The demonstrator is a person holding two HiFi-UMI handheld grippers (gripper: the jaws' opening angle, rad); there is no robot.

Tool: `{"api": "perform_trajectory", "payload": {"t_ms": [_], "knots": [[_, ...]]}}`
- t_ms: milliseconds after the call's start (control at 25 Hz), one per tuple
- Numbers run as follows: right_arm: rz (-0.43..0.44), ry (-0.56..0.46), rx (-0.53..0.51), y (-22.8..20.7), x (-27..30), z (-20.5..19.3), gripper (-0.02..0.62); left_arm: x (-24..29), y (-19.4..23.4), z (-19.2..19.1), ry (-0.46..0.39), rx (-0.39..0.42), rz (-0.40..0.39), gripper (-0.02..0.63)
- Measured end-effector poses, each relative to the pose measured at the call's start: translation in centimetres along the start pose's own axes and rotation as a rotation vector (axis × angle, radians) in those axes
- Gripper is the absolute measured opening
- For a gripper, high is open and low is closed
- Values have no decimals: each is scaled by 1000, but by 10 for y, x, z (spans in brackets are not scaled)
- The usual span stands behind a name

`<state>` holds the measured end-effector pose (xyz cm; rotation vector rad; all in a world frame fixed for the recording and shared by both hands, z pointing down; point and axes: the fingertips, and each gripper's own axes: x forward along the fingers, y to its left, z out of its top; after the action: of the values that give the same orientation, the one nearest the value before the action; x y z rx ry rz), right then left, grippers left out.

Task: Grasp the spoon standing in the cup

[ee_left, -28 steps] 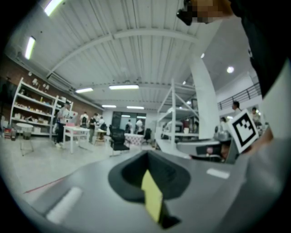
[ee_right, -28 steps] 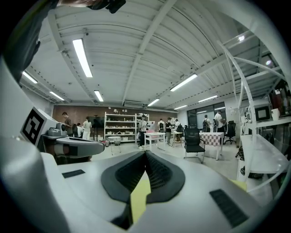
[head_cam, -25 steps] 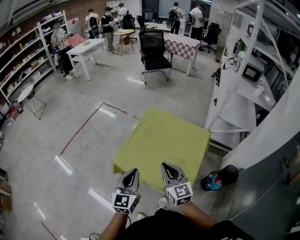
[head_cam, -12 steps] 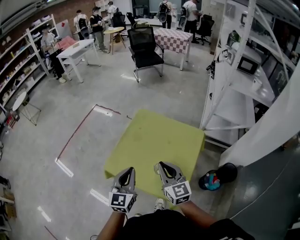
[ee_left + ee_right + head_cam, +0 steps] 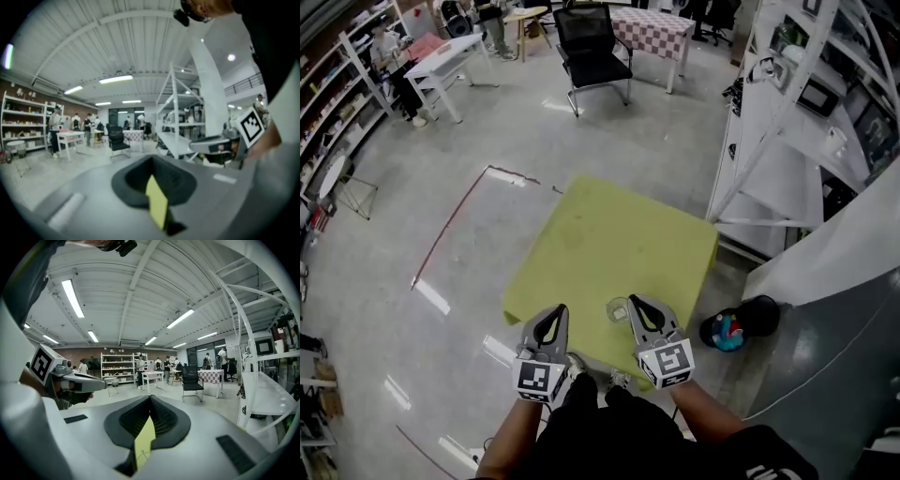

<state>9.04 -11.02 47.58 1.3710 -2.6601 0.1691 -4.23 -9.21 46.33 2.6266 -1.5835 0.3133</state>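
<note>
A clear cup (image 5: pixel 619 309) stands near the front edge of the yellow-green table (image 5: pixel 609 239); it is too small for me to make out a spoon in it. My right gripper (image 5: pixel 638 307) is shut and empty, its tip just right of the cup. My left gripper (image 5: pixel 551 317) is also shut and empty, over the table's front edge left of the cup. Both gripper views point level across the room: the left gripper (image 5: pixel 154 187) and the right gripper (image 5: pixel 147 423) each show only a yellow sliver between closed jaws. No cup appears in them.
A white shelving rack (image 5: pixel 787 141) stands close on the table's right. A black bag with something colourful (image 5: pixel 739 326) lies on the floor by the table's near right corner. A black chair (image 5: pixel 592 42), a white table (image 5: pixel 441 61) and people are at the far back. Red floor tape (image 5: pixel 450 234) runs at left.
The head view has tipped down and come closer to the table. The clear cup has come into sight beside the right gripper. Both grippers stay shut, held side by side.
</note>
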Motion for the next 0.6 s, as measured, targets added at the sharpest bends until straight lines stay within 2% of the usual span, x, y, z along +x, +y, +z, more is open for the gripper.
{"api": "perform_trajectory", "payload": {"t_ms": [120,280,600], "knots": [[21,58,-33,10,6,-22,6,13,-5,-17,35,26,-39,6],[41,105,-38,20,18,-41,6,27,-4,-42,71,-23,-67,6],[94,226,-3,34,36,-94,6,29,-6,-87,135,-105,-64,6]]}}
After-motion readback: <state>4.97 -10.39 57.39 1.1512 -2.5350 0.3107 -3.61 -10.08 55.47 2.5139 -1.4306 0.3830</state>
